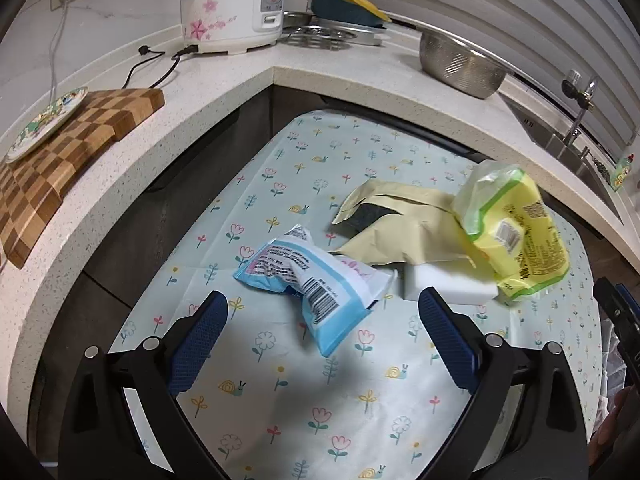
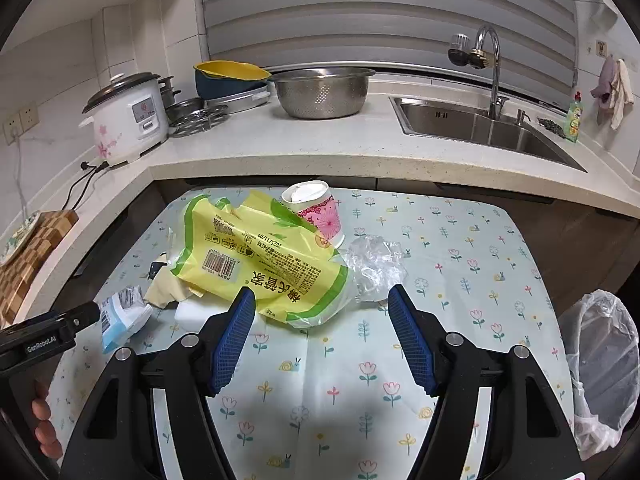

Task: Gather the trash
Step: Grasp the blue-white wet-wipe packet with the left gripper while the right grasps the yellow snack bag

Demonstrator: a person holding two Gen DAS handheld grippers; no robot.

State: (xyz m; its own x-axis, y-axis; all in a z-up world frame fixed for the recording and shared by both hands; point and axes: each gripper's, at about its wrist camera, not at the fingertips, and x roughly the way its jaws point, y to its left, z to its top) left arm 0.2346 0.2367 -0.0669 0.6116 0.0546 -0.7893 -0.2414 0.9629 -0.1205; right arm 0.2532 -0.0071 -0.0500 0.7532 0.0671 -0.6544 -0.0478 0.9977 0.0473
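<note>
Trash lies on a table with a flowered cloth. A blue and white wrapper lies just ahead of my open left gripper. Behind it are a beige paper bag, a white block and a yellow-green plastic bag. My right gripper is open, its fingertips either side of the yellow-green bag's near edge. A pink paper cup lies tipped behind the bag, and crumpled clear plastic lies to its right. The blue wrapper is at left.
A bin lined with a clear bag stands right of the table. The L-shaped counter behind holds a rice cooker, a steel colander, a sink and a checkered cutting board with a plate.
</note>
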